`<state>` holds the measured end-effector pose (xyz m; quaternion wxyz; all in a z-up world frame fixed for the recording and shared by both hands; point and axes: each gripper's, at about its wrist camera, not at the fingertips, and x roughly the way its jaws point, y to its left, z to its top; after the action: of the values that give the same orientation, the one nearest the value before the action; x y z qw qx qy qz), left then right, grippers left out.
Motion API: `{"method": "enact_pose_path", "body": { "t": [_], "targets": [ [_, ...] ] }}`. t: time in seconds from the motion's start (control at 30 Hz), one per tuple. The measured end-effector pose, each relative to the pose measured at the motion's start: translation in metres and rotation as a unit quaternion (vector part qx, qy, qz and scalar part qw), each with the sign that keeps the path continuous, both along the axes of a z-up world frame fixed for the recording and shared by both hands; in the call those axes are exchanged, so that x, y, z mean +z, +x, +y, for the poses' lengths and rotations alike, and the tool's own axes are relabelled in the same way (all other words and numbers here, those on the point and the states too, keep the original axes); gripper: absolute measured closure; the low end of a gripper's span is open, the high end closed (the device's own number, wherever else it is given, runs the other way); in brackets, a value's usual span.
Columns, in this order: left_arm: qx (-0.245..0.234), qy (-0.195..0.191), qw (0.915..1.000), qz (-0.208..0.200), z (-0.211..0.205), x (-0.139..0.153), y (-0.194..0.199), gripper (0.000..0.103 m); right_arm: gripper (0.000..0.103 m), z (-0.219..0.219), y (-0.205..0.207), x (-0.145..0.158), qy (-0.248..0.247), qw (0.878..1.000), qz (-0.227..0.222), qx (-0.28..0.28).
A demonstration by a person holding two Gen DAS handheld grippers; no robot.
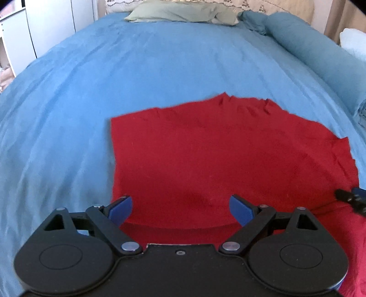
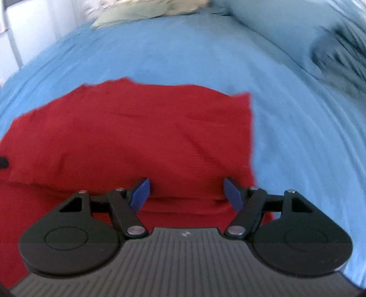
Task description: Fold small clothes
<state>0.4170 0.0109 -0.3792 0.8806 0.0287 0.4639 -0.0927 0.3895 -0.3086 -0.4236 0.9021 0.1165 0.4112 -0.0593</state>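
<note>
A red knit garment [image 1: 217, 155] lies spread flat on the blue bedspread [image 1: 137, 75]. It also shows in the right wrist view [image 2: 137, 137]. My left gripper [image 1: 180, 209] is open and empty, its blue pads over the garment's near folded edge, towards its left side. My right gripper [image 2: 186, 194] is open and empty, over the near folded edge at the garment's right side. The tip of the right gripper shows at the right edge of the left wrist view [image 1: 352, 198].
A pale green pillow [image 1: 183, 12] lies at the head of the bed. A rolled blue blanket [image 1: 320, 57] runs along the right side. White furniture [image 1: 34, 27] stands to the left of the bed.
</note>
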Motion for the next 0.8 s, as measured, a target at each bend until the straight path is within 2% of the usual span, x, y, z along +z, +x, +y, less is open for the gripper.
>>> {"method": "enact_pose_path", "body": {
  "t": [0.07, 0.13, 0.23, 0.37, 0.53, 0.63, 0.67, 0.73, 0.8],
  "targets": [
    [0.003, -0.001, 1.0000, 0.003, 0.001, -0.003, -0.003, 0.009, 0.015, -0.010, -0.004, 0.001, 0.026, 1.000, -0.005, -0.006],
    [0.007, 0.002, 1.0000, 0.004, 0.003, -0.001, -0.007, 0.009, 0.015, -0.013, -0.002, 0.011, 0.020, 1.000, -0.005, 0.004],
    [0.019, 0.008, 0.9998, 0.000, 0.008, 0.011, -0.018, 0.009, 0.015, -0.014, -0.018, 0.037, 0.016, 0.999, -0.032, 0.015],
    [0.043, 0.012, 0.9987, -0.023, 0.017, 0.047, -0.047, 0.009, 0.015, -0.017, -0.046, 0.090, 0.003, 0.997, -0.071, 0.029],
    [0.074, 0.030, 0.9942, -0.072, 0.028, 0.113, -0.104, 0.009, 0.013, -0.021, -0.094, 0.166, -0.026, 0.993, -0.111, 0.042],
    [0.091, 0.019, 0.9921, -0.084, 0.042, 0.147, -0.142, 0.008, 0.003, -0.023, -0.124, 0.204, -0.028, 0.990, -0.128, 0.043],
    [0.091, 0.015, 0.9923, -0.083, 0.047, 0.154, -0.154, 0.007, 0.000, -0.023, -0.136, 0.214, -0.029, 0.990, -0.133, 0.039],
    [0.088, 0.016, 0.9927, -0.081, 0.058, 0.164, -0.177, 0.000, 0.000, -0.018, -0.160, 0.229, -0.041, 0.988, -0.143, 0.031],
    [0.081, 0.021, 0.9937, -0.074, 0.071, 0.163, -0.198, 0.000, 0.000, -0.010, -0.189, 0.238, -0.061, 0.987, -0.144, 0.024]
  ]
}}
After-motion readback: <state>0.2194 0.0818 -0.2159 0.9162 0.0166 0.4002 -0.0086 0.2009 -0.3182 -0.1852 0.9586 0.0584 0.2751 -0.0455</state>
